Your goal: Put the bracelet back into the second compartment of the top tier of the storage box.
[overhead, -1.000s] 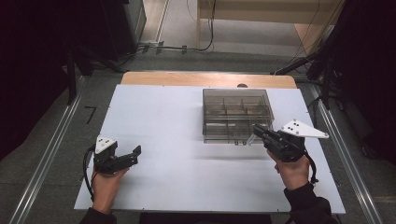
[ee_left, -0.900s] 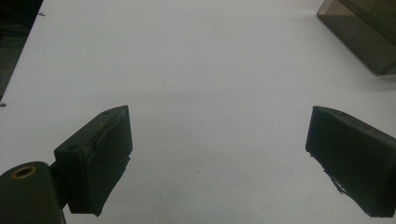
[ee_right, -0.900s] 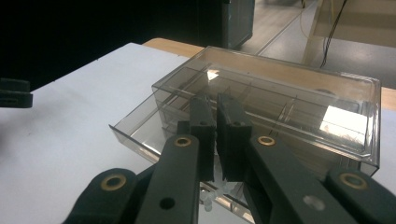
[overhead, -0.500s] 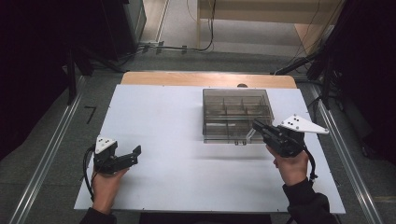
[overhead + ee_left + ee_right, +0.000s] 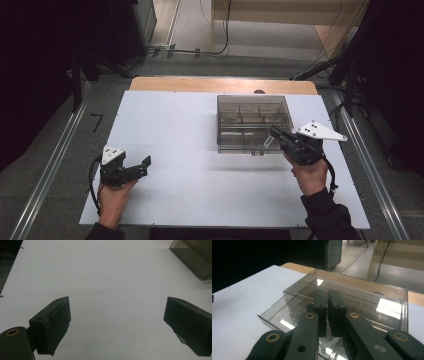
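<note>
A smoky clear plastic compartment box (image 5: pixel 254 121) stands right of centre on the white table (image 5: pixel 190 140). My right gripper (image 5: pixel 274 133) is at the box's front right corner. In the right gripper view its jaws (image 5: pixel 327 296) stand together with only a thin slit between them, reaching over the box (image 5: pixel 362 300). Nothing shows between them. Small pale discs (image 5: pixel 328 342) lie in the near compartment under the jaws. My left gripper (image 5: pixel 142 166) rests low at the table's front left. Its jaws (image 5: pixel 117 311) are wide apart over bare table, and a corner of the box (image 5: pixel 197 257) shows far off.
A wooden strip (image 5: pixel 220 85) runs along the table's far edge. Metal rails (image 5: pixel 50 165) flank the table on both sides. Cables (image 5: pixel 200 50) lie on the floor beyond, with dark equipment at the left and right.
My right gripper has crept a little forward and left, closer over the box's front edge. The left gripper has stayed put.
</note>
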Demonstrator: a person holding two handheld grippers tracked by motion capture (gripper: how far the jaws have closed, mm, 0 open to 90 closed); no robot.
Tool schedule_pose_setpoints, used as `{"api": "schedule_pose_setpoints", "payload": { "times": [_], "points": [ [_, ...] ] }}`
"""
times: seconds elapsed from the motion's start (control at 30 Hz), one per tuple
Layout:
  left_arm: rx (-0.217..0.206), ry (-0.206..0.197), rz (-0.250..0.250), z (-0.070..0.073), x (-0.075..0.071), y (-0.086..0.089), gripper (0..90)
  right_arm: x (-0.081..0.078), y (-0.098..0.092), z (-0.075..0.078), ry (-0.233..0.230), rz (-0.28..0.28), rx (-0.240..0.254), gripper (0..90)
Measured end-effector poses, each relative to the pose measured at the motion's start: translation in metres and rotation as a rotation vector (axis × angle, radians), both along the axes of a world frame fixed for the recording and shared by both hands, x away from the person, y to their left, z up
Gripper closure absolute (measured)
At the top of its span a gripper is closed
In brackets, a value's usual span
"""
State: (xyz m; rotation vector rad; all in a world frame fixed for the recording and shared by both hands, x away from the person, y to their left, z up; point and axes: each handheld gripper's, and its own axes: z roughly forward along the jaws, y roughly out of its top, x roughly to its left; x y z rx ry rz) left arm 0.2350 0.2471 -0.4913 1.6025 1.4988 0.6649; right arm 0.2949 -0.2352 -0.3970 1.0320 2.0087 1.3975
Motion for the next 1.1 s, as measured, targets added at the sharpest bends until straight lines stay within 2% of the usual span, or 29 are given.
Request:
{"api": "schedule_pose_setpoints", "payload": {
  "times": [0.33, 0.57, 0.77, 1.1],
  "points": [
    [0.0, 0.0, 0.0, 0.0, 0.0, 0.0, 7.8, 0.009, 0.006, -0.013, 0.037, -0.001, -0.038, 83.6],
    [0.0, 0.0, 0.0, 0.0, 0.001, -0.001, 7.8, 0.016, 0.016, -0.019, 0.05, 0.016, -0.055, 83.2],
    [-0.001, 0.001, -0.001, 0.0, 0.0, 0.0, 7.8, 0.023, 0.026, -0.027, 0.084, 0.036, -0.073, 82.7],
    [-0.002, 0.0, -0.005, 0.0, 0.0, 0.0, 7.8, 0.027, 0.032, -0.033, 0.113, 0.041, -0.086, 76.7]
  ]
}}
